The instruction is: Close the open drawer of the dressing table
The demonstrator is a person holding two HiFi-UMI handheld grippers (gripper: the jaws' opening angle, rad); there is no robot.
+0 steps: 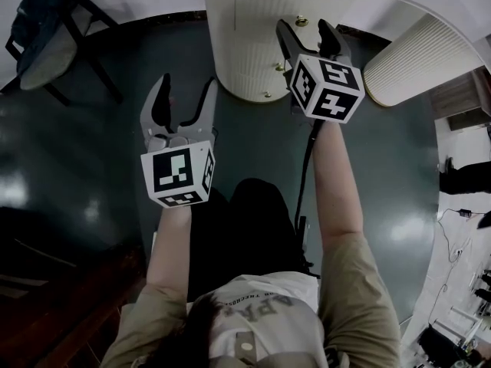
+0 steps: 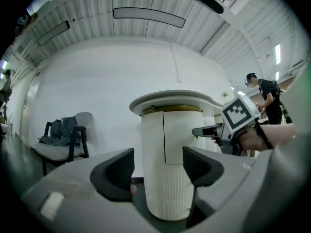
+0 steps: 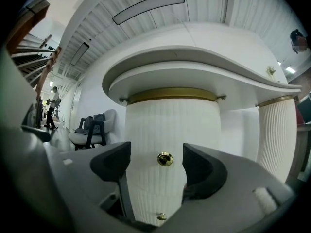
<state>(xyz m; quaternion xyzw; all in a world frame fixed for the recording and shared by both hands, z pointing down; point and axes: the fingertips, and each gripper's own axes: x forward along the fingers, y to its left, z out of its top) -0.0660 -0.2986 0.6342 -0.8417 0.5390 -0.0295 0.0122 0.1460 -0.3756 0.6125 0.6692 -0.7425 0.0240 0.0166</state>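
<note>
The drawer [image 3: 170, 130] is the upper ribbed white front of the round pedestal [image 1: 245, 52] of the dressing table, just under the table top [image 3: 194, 62]; a brass knob [image 3: 165, 158] sits at its middle, and a lower knob [image 3: 162, 217] lies at 6 o'clock from it on the front below. How far the drawer stands out of the pedestal cannot be told from these views; it looks no more than a little proud.

In the right gripper view the brass knob lies dead ahead, at 12 o'clock, framed between the jaws but beyond them; the pads touch nothing. The right gripper [image 1: 305, 29] stands with its jaws wide apart and empty, just before the drawer front; it points level at it, so the drawer's line of travel seems to run straight on along the way the gripper points. A push from here would likely go to 12 o'clock, with the curved front apt to turn a jaw aside if it lands off-centre.

The left gripper [image 1: 186, 83] is likewise spread and empty; in the head view the pedestal lies at about 1 o'clock from it, apart from it; the right hand is plainly the nearer. A chair [image 1: 46, 44] stands well apart at 10 o'clock on the dark floor [image 1: 92, 175].
</note>
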